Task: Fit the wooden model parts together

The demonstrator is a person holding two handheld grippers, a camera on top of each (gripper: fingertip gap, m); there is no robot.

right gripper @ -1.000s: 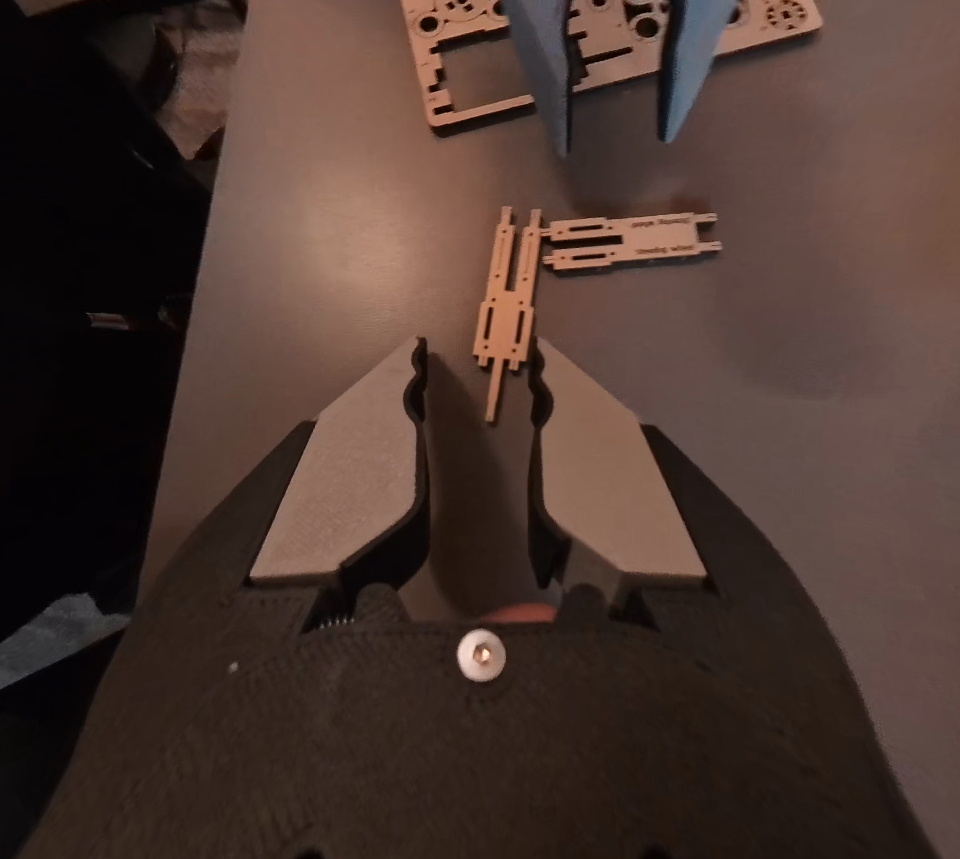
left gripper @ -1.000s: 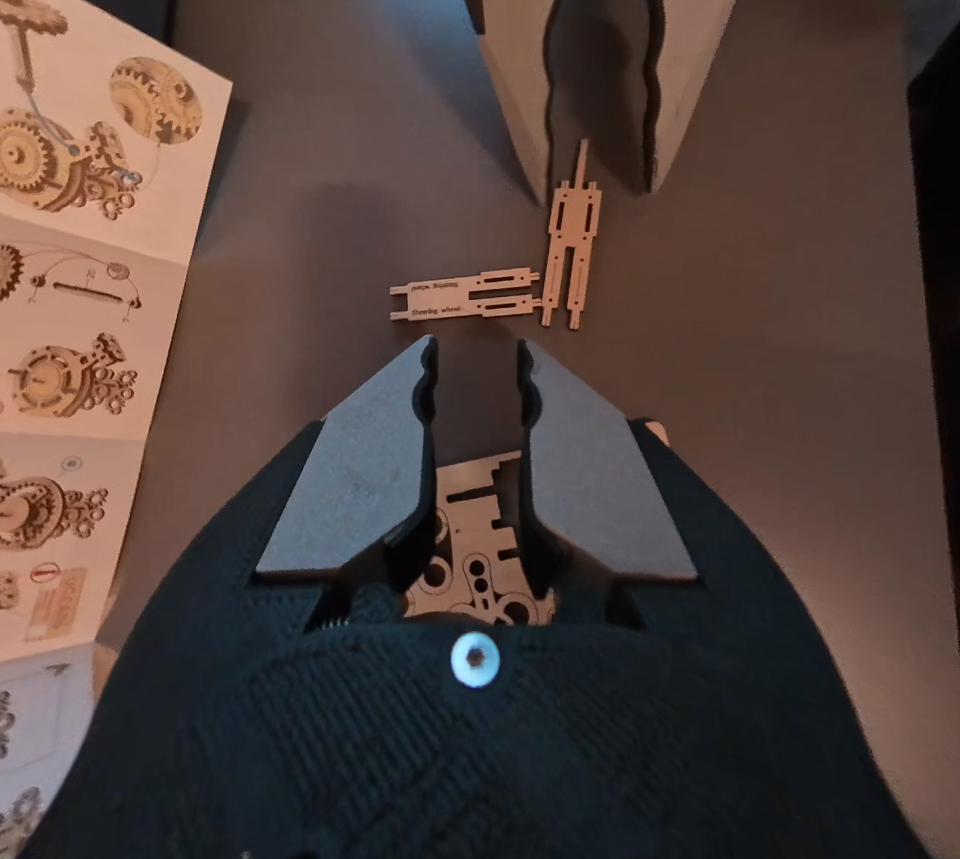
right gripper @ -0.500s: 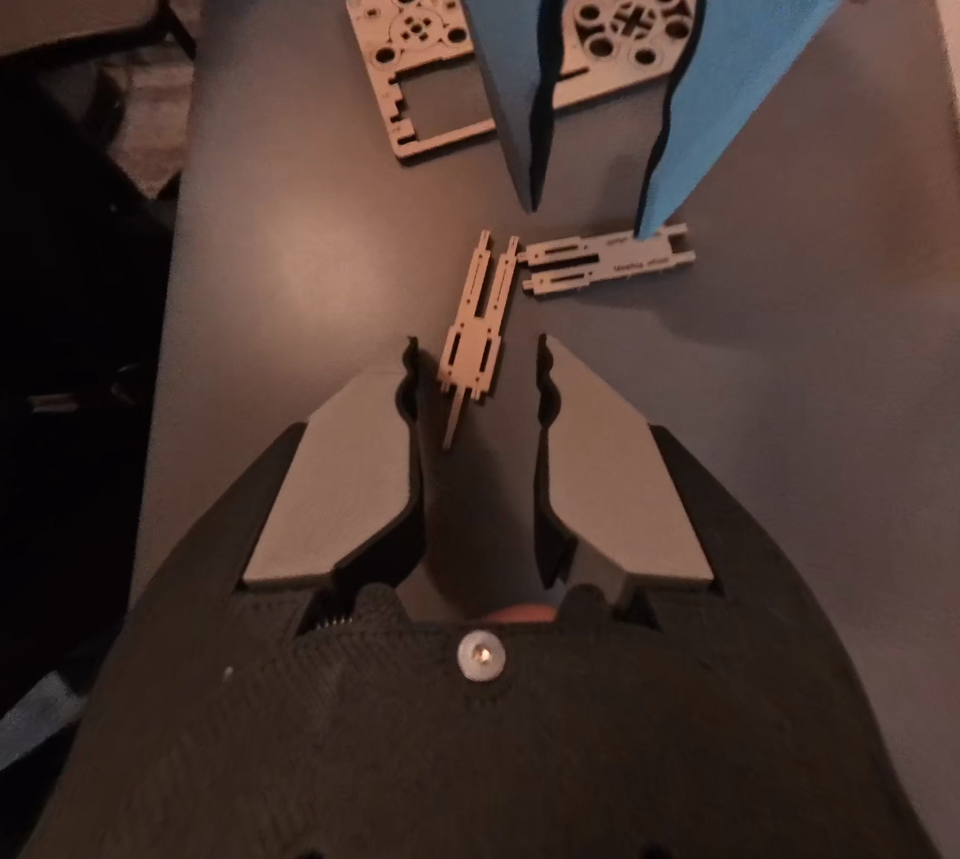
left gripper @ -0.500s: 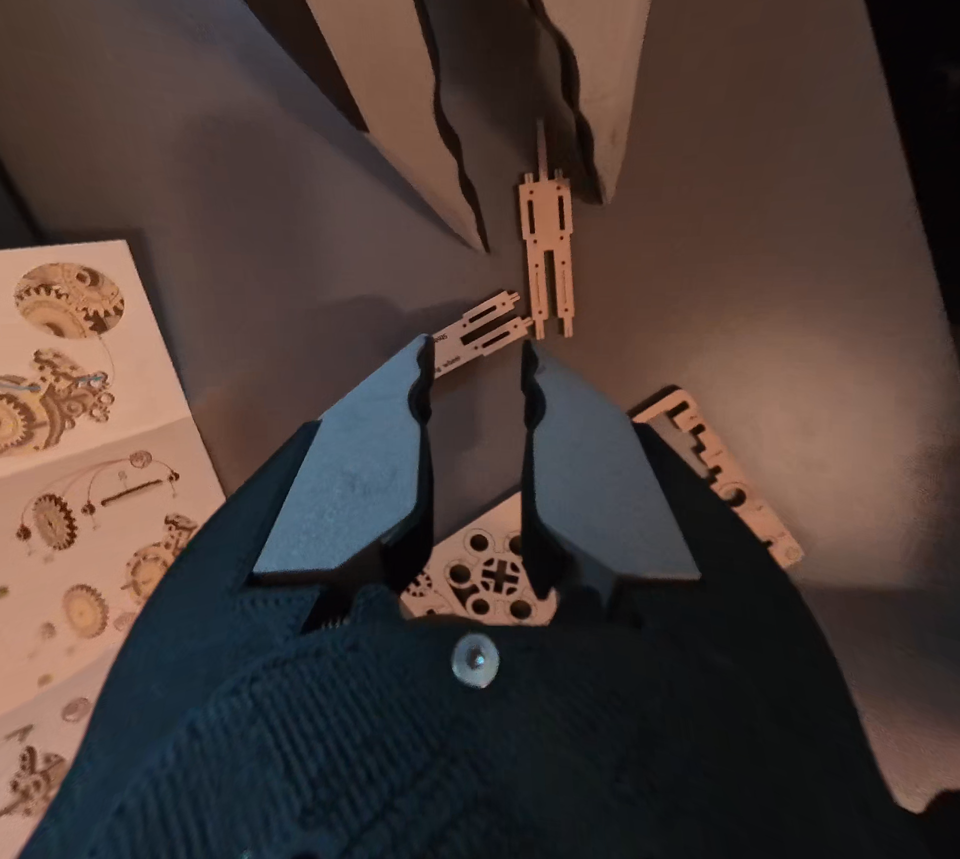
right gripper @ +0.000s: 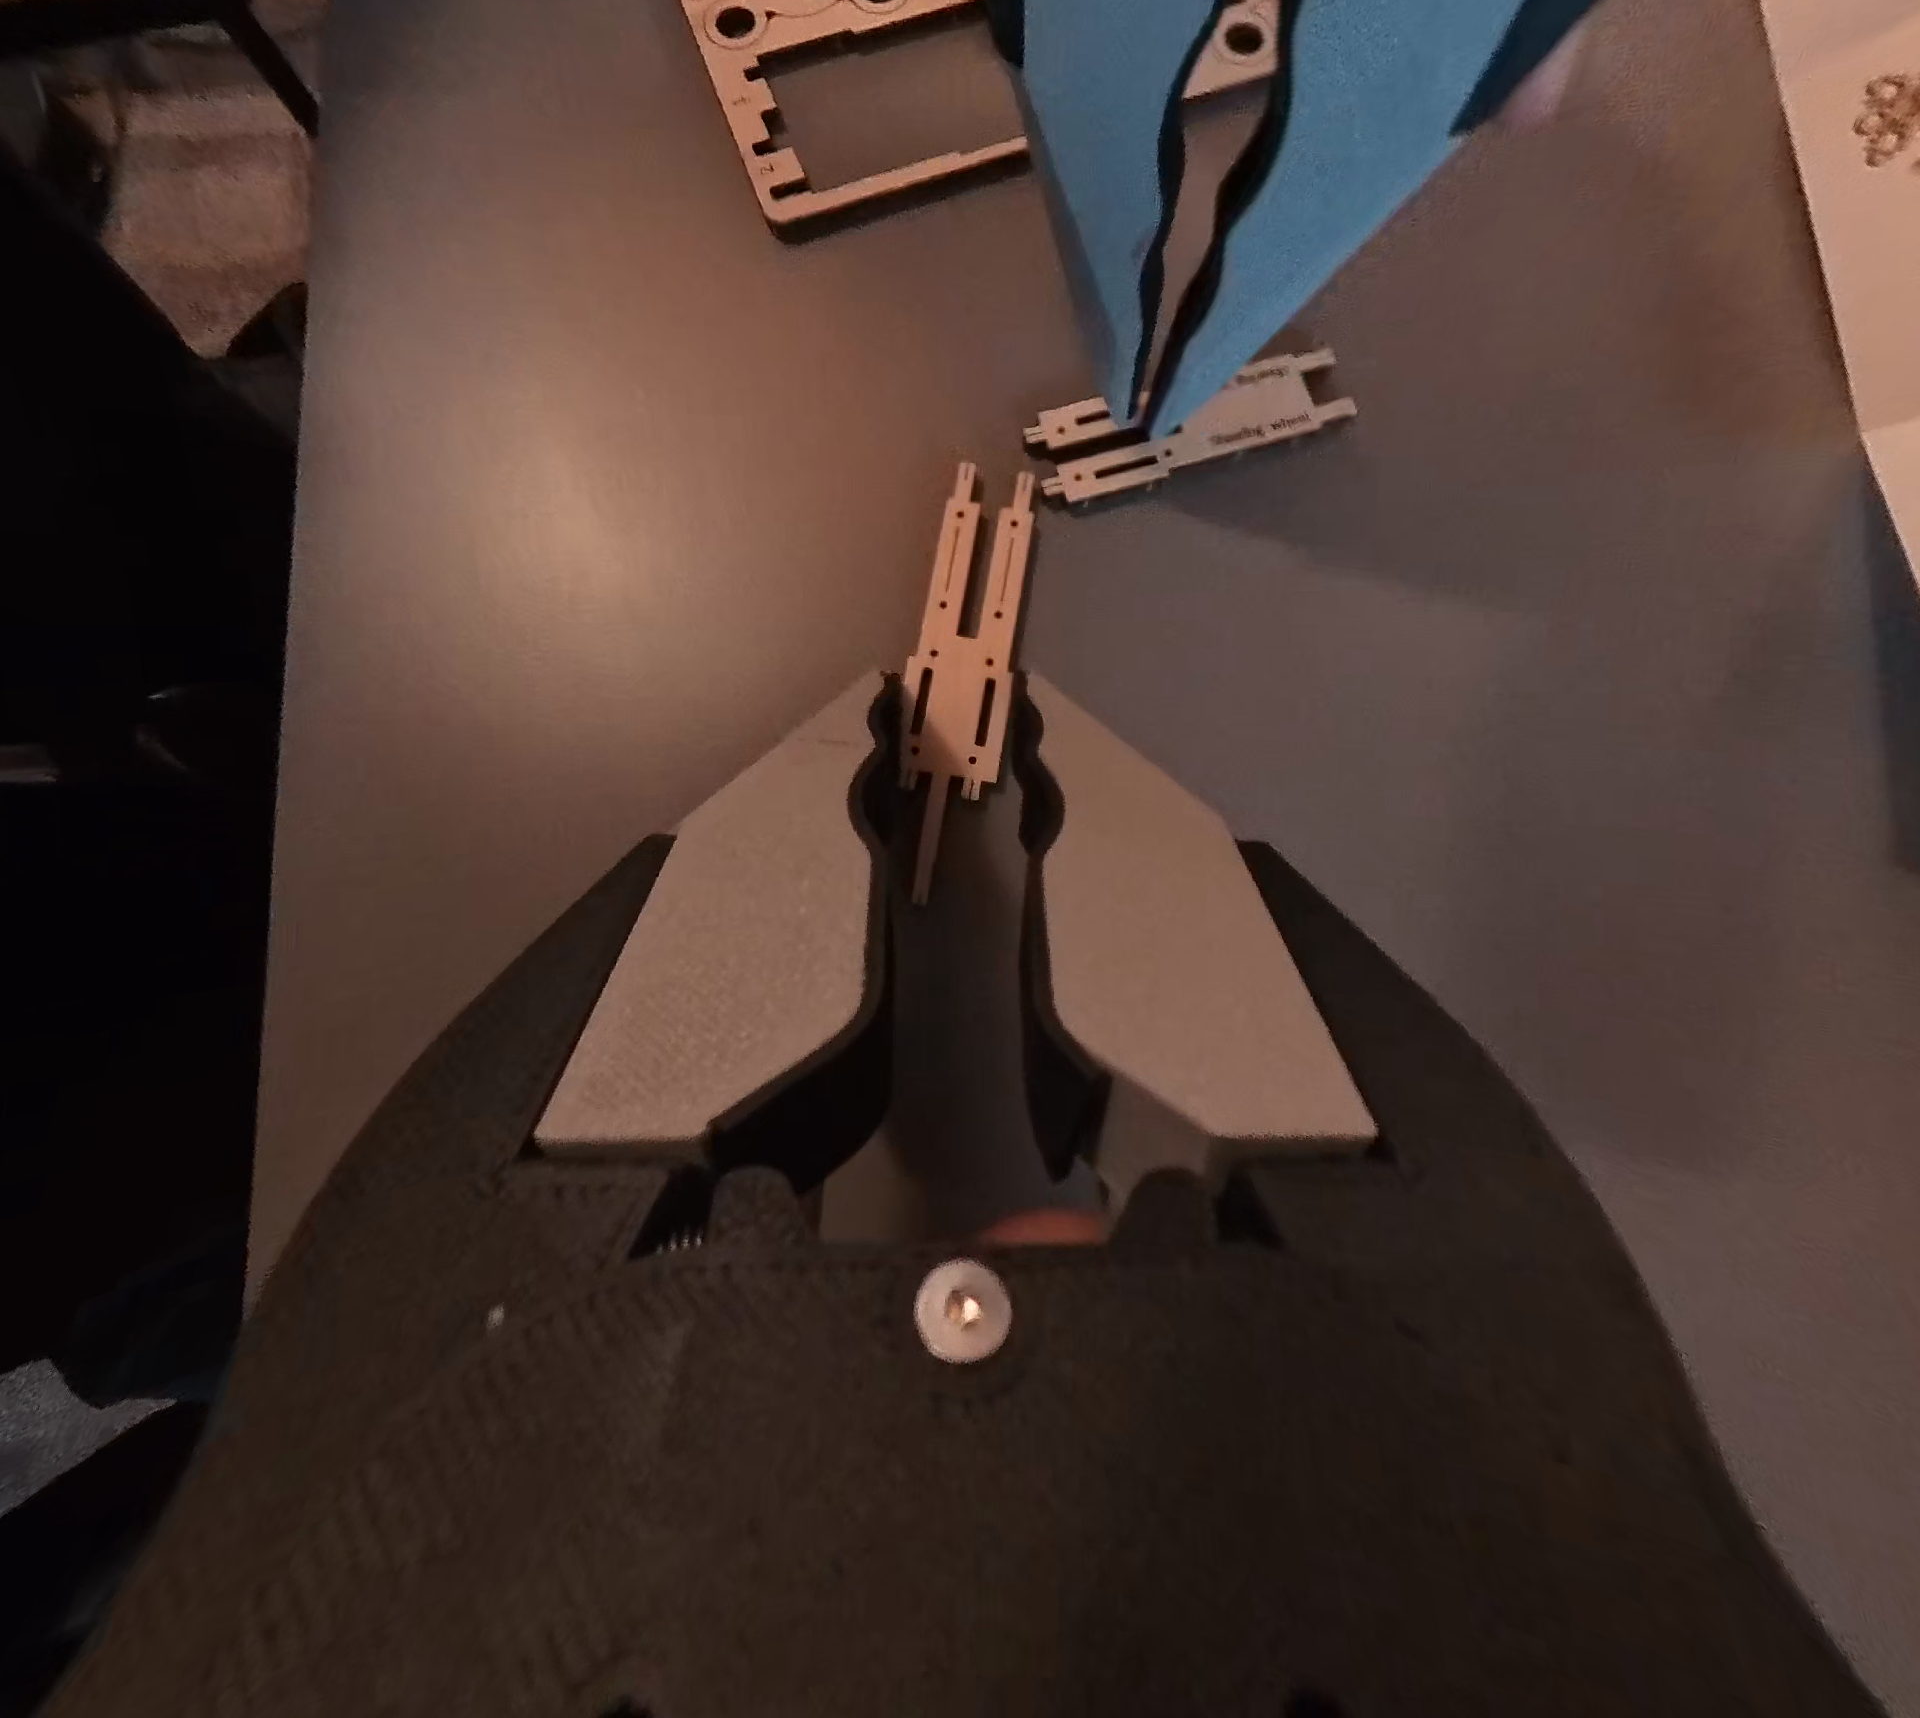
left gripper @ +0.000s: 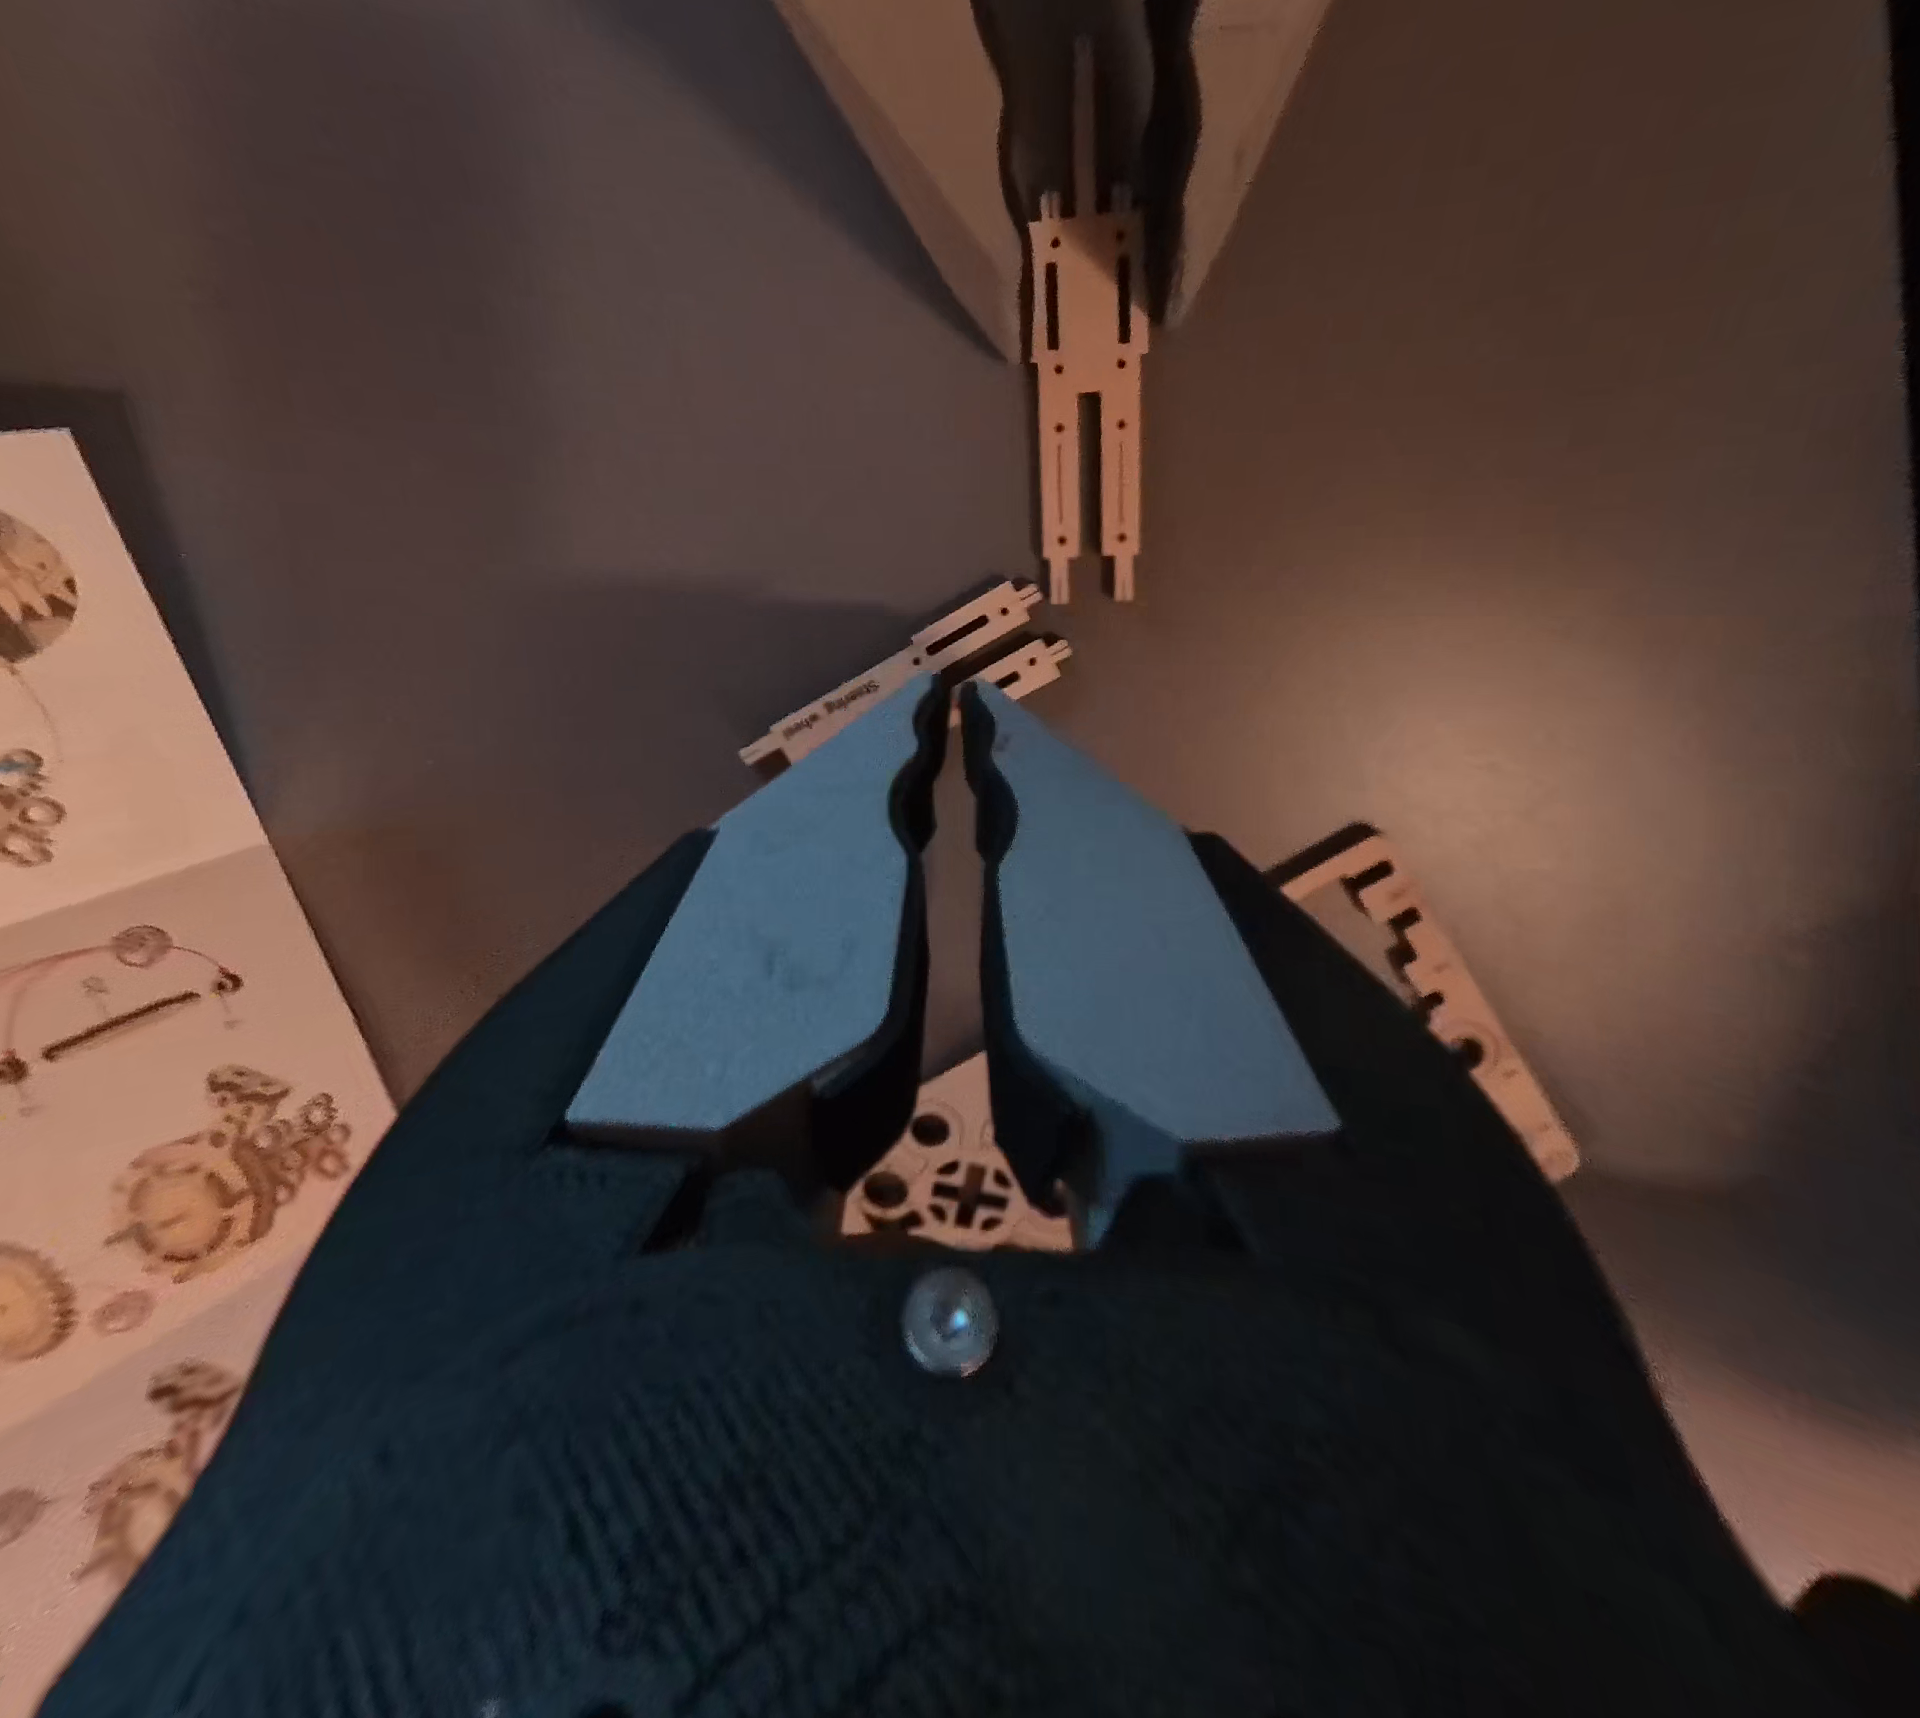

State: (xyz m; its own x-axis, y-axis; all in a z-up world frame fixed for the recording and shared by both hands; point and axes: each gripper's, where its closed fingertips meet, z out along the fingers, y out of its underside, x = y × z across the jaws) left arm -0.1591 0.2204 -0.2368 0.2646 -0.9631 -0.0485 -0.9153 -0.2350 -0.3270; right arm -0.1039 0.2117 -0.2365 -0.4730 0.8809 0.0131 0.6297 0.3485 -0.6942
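Right wrist view: right tongs (right gripper: 954,712) clamp forked wooden part (right gripper: 968,629); left tongs (right gripper: 1148,421) pinch lettered strip (right gripper: 1195,432), steeply tilted.

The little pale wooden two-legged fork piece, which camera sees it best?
The right wrist view: the pale wooden forked piece lies whole between the right gripper tips. The left wrist view shows it farther off, its thin tail in shadow.

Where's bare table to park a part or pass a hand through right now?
In the right wrist view, the widest free patch is table left of the forked part, below the wooden sheet. Another lies right of the right hand-held gripper, between lettered part and instruction sheet. Crowded: the middle, around the left hand-held gripper and both parts.
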